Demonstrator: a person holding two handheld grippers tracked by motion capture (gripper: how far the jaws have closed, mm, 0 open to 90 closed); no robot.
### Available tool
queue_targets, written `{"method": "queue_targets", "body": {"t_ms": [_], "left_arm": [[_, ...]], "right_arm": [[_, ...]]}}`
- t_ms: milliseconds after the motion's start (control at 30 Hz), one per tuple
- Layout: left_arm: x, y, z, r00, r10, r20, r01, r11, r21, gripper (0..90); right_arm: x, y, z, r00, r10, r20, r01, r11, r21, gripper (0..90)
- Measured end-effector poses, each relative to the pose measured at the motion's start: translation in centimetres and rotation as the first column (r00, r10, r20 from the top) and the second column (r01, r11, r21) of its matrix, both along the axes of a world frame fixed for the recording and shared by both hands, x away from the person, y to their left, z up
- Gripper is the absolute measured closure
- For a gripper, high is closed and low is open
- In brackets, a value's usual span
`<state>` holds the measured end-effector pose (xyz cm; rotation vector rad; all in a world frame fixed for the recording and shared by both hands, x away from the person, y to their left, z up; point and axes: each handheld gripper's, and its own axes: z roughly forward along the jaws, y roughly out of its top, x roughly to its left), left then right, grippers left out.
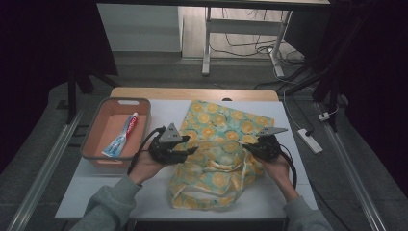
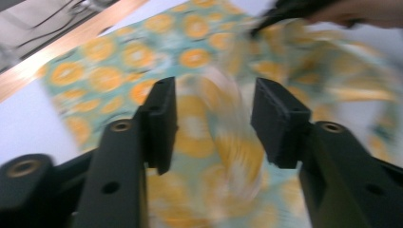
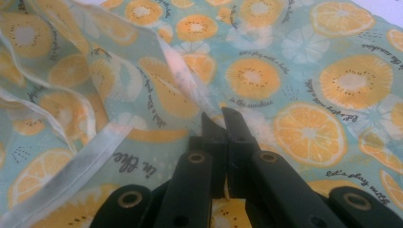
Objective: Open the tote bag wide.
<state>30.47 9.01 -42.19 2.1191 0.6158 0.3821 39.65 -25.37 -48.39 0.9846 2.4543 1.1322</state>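
Cloth bag (image 1: 219, 159), printed with orange slices on a pale teal ground, is spread on the white table (image 1: 159, 192) to the right of the orange bin (image 1: 98, 126), and it is being worked from both sides. At the right gripper (image 3: 222, 118) the jaws are seen brought together, and a thin fold of the bag appears to be pinched between the tips, though the pinch itself is partly hidden. At the left gripper (image 2: 214, 123) the jaws are held apart with crumpled fabric between them but not pressed by the pads; motion blur is noted in the left gripper view.

The step in hand is judged to be the rearranging or opening of the bag, one edge being held by the right gripper. For the next move, a fresh hold by the left gripper on a free hem is called for, opposite the right-hand hold.

The fabric is thin, limp and creased, with pale stitched hems and loose strap loops. A toothpaste tube (image 1: 121, 136), flat and tapered, is lying inside the bin, well apart from the bag.
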Motion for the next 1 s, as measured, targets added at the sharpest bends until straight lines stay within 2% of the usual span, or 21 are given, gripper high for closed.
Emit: {"method": "queue_targets", "body": {"t_ms": [67, 167, 233, 300, 333, 367, 500, 567, 633, 700, 767, 833, 933, 1000], "left_arm": [[-1.0, -1.1, 0.2, 0.9987, -0.052, 0.005, 0.052, 0.9985, 0.016, 44.0], [-2.4, -3.3, 0.1, 0.9914, -0.131, 0.001, 0.131, 0.9911, 0.025, 42.3], [-2.8, -5.1, -0.7, 0.9817, -0.189, -0.024, 0.190, 0.9804, 0.051, 41.5], [-2.8, -6.9, -1.9, 0.9691, -0.239, -0.061, 0.243, 0.9664, 0.083, 42.9], [-2.6, -7.6, -2.5, 0.9646, -0.251, -0.082, 0.258, 0.9614, 0.096, 42.9], [-2.3, -8.5, -3.3, 0.9624, -0.250, -0.107, 0.261, 0.9600, 0.102, 43.7], [-1.2, -10.9, -5.5, 0.9569, -0.245, -0.155, 0.266, 0.9551, 0.131, 43.7], [-1.3, -11.9, -6.2, 0.9583, -0.244, -0.149, 0.267, 0.9502, 0.161, 44.0], [-1.4, -12.9, -6.8, 0.9621, -0.245, -0.120, 0.265, 0.9429, 0.202, 43.9], [-1.4, -13.6, -7.3, 0.9654, -0.238, -0.106, 0.257, 0.9403, 0.224, 50.0], [-1.1, -14.1, -7.8, 0.9611, -0.247, -0.124, 0.269, 0.9408, 0.207, 58.3], [-0.9, -14.5, -8.1, 0.9572, -0.256, -0.135, 0.279, 0.9400, 0.196, 73.1], [-1.0, -14.5, -8.1, 0.9475, -0.284, -0.148, 0.308, 0.9330, 0.186, 86.9], [-1.6, -14.3, -7.6, 0.9367, -0.317, -0.149, 0.341, 0.9223, 0.182, 87.7]], "right_arm": [[-0.1, 0.1, 0.0, 1.0000, 0.002, -0.003, -0.002, 1.000, -0.002, 88.7], [-0.1, 0.0, 0.0, 1.0000, 0.003, -0.005, -0.003, 1.000, -0.001, 88.7], [-0.1, 0.0, 0.0, 1.0000, 0.004, -0.005, -0.004, 1.000, 0.001, 88.7], [-0.1, 0.0, 0.0, 1.0000, 0.002, -0.005, -0.002, 1.000, 0.003, 88.7], [-0.1, 0.0, 0.0, 1.0000, 0.002, -0.005, -0.002, 1.000, 0.003, 88.7], [-0.1, 0.1, 0.0, 1.0000, 0.003, -0.005, -0.003, 1.000, 0.004, 88.8], [-0.2, 0.1, 0.1, 0.9999, 0.010, 0.002, -0.010, 1.000, 0.004, 88.8], [-0.2, 0.2, 0.1, 0.9999, 0.013, 0.003, -0.013, 1.000, 0.005, 88.7], [-0.2, 0.2, 0.0, 0.9999, 0.013, -0.001, -0.013, 1.000, 0.006, 88.7], [-0.1, 0.2, -0.1, 0.9999, 0.010, -0.005, -0.010, 1.000, 0.004, 88.8], [-0.2, 0.2, -0.1, 0.9999, 0.010, -0.005, -0.010, 1.000, 0.003, 88.8], [-0.2, 0.2, 0.0, 0.9999, 0.012, -0.003, -0.012, 1.000, 0.004, 88.7], [-0.3, 0.1, 0.2, 0.9999, 0.011, 0.003, -0.011, 1.000, 0.008, 88.7], [-0.3, 0.0, 0.4, 0.9999, 0.010, 0.006, -0.010, 1.000, 0.009, 88.7]]}}
